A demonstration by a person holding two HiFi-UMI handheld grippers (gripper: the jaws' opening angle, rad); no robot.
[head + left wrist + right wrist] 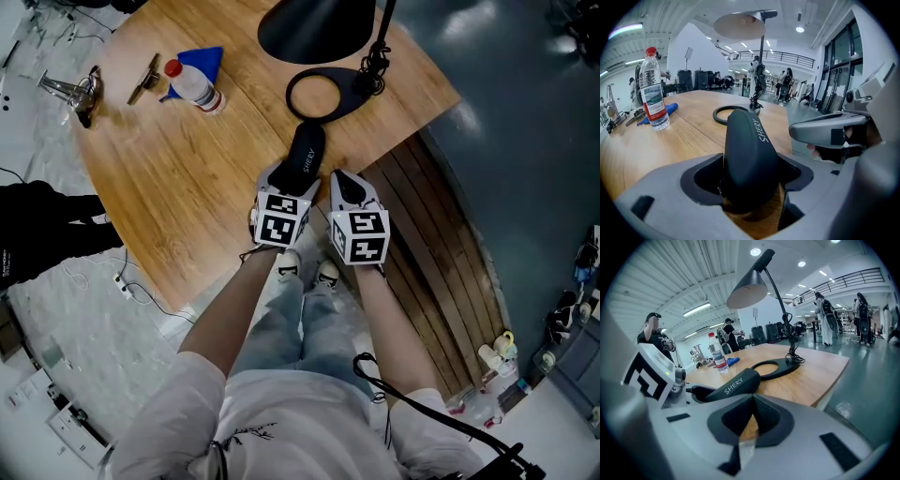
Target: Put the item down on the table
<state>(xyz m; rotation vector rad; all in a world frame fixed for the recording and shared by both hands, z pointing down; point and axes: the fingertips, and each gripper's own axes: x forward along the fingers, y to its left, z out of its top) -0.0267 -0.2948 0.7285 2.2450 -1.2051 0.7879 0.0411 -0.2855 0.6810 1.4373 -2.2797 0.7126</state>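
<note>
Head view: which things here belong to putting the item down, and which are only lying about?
In the job: black SHERY case, left tongs shut on it, wooden table.
Lying about: water bottle, blue object, desk lamp, metal tool; right tongs shut, empty.

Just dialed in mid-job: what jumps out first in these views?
The left tongs grip a black case lettered SHERY at the near edge of the wooden table. Just beyond it stands a black lamp on a ring base. The right tongs sit shut and empty alongside.
</note>
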